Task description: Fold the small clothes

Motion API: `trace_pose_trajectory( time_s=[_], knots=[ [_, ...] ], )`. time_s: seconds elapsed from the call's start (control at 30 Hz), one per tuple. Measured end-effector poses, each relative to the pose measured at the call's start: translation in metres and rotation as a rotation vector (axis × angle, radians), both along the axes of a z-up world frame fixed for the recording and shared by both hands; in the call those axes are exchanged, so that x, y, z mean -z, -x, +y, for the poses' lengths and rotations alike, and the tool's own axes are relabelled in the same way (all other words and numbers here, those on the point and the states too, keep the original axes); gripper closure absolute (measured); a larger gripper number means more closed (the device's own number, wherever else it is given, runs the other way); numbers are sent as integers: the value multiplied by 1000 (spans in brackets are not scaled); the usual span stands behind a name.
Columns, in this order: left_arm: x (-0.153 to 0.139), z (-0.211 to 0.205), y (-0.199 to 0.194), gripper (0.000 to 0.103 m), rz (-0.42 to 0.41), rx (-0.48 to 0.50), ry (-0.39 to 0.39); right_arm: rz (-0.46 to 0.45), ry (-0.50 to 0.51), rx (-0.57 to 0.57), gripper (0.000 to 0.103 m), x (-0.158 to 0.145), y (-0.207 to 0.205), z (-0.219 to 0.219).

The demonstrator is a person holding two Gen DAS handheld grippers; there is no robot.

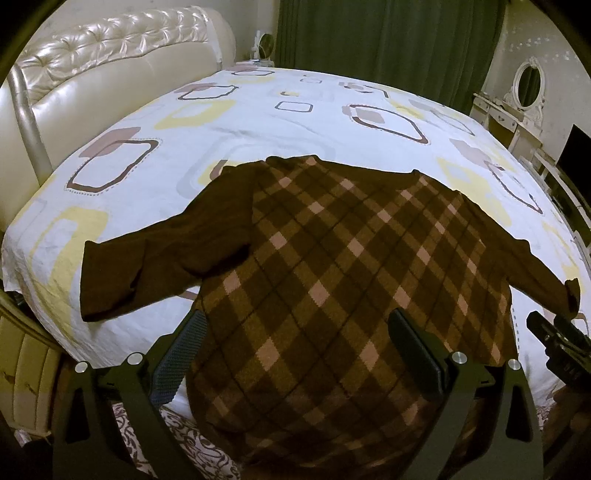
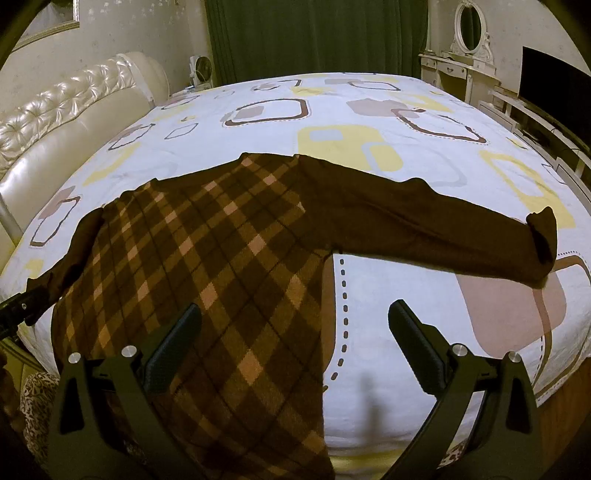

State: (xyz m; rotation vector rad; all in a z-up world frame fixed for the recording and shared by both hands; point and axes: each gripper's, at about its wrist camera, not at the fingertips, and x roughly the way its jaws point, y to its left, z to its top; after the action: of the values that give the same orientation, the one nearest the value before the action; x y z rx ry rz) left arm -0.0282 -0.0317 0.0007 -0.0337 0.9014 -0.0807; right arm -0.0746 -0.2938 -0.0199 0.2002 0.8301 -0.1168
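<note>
A small brown plaid top (image 1: 325, 280) lies flat on the bed with both plain brown sleeves spread out; its hem hangs over the near edge. It also shows in the right wrist view (image 2: 221, 266). My left gripper (image 1: 299, 332) is open and empty, hovering above the top's lower left part. My right gripper (image 2: 295, 325) is open and empty above the top's lower right edge. The left sleeve (image 1: 147, 266) points left; the right sleeve (image 2: 443, 229) points right. The right gripper's tip (image 1: 554, 339) shows at the right edge of the left wrist view.
The bed sheet (image 1: 258, 122) is white with yellow and brown squares. A cream padded headboard (image 1: 92, 85) stands on the left. Green curtains (image 1: 388, 44) hang behind. A white dresser with an oval mirror (image 2: 469, 29) and a dark screen (image 2: 554, 88) stand at the right.
</note>
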Motion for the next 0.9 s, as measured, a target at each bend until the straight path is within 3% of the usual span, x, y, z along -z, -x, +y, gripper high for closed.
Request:
trace_pose_trajectory(
  time_s=[0.9],
  knots=[
    [-1,0,0,5,2,-1,5,10,4,-6,2,4,0,2]
  ],
)
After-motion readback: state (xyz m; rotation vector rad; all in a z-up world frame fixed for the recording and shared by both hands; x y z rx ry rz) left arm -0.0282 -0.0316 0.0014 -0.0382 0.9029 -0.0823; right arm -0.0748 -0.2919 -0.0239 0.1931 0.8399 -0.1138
